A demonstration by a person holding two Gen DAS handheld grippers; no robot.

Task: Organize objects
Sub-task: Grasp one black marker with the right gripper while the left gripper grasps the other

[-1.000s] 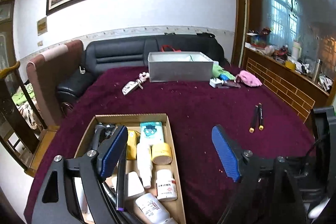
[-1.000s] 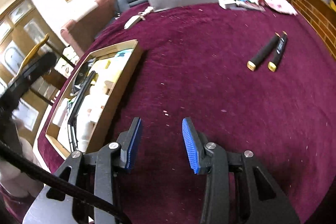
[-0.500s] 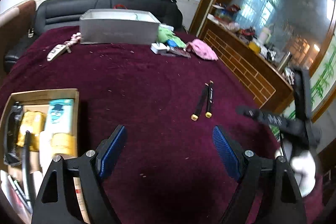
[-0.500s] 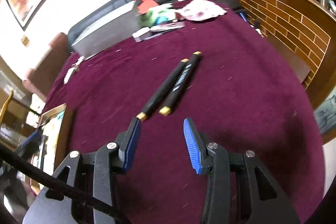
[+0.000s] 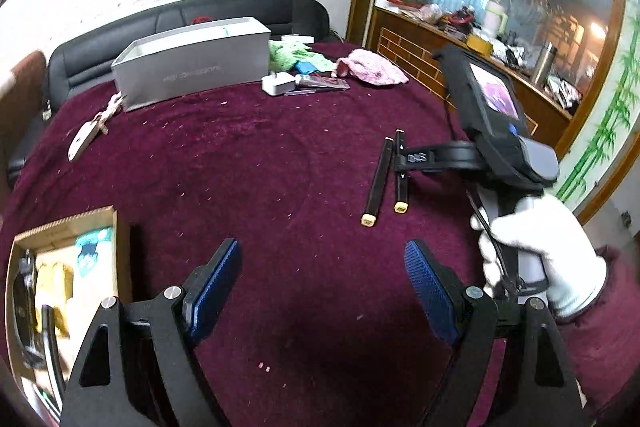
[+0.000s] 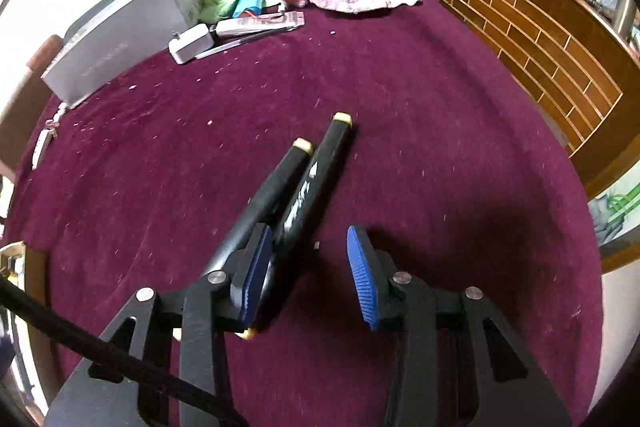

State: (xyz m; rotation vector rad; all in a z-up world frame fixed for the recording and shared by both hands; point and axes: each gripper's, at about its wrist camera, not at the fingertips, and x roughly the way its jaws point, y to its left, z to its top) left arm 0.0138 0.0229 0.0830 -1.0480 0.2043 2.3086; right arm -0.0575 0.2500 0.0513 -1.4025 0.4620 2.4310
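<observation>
While the right gripper [image 6: 308,275] hangs low with fingers parted around one of two black markers [image 6: 316,183] mid-frame, nothing is clamped. Left gripper [image 5: 322,281] gapes wide, empty, above the counter [image 5: 240,163].

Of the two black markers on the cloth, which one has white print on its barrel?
The right marker of the pair in the right wrist view carries white print and lies between the open fingers of the right hand-held gripper; the left marker looks plain.
</observation>
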